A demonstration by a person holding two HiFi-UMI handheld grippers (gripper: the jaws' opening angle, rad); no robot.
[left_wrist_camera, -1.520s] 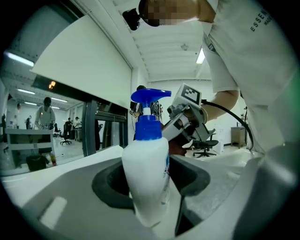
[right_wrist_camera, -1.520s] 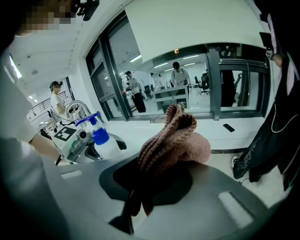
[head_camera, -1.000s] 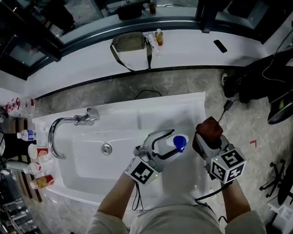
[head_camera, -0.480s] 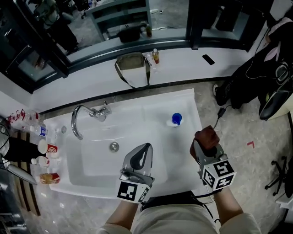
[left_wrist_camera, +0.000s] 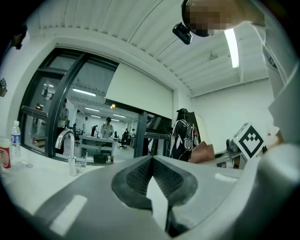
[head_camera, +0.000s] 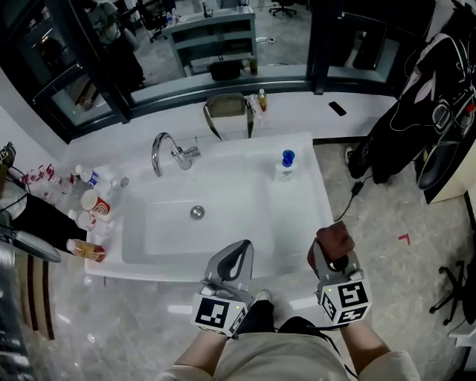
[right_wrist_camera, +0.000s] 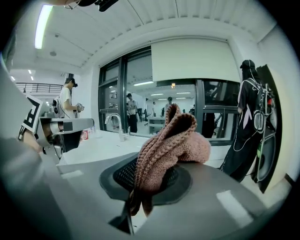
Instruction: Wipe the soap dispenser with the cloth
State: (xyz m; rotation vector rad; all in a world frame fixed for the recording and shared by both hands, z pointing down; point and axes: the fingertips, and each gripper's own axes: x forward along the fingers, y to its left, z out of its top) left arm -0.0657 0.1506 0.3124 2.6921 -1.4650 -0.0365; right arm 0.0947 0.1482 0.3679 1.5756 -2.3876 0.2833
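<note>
Right hand-held gripper [head_camera: 332, 254] around cloth [head_camera: 335, 238], well apart from soap dispenser [head_camera: 285, 167].

1. A white washbasin surface [head_camera: 301, 216] with a chrome tap [head_camera: 167, 155] is seen from above, and a grey marbled floor [head_camera: 394, 208] is spread around it.
2. Behind it, a long white ledge [head_camera: 301, 113] is run beneath a dark-framed glass wall [head_camera: 286, 41]; a desk [head_camera: 212, 26] and office chairs [head_camera: 282, 9] are seen beyond the glass.
3. A white ribbed ceiling [left_wrist_camera: 140, 28] is lit by a strip light [left_wrist_camera: 231, 47].
4. A white blind [right_wrist_camera: 190, 58] is drawn over the upper glazing.
5. Dark clothing [head_camera: 431, 89] is hung at the right, and a small red mark [head_camera: 405, 238] is seen on the floor.
</note>
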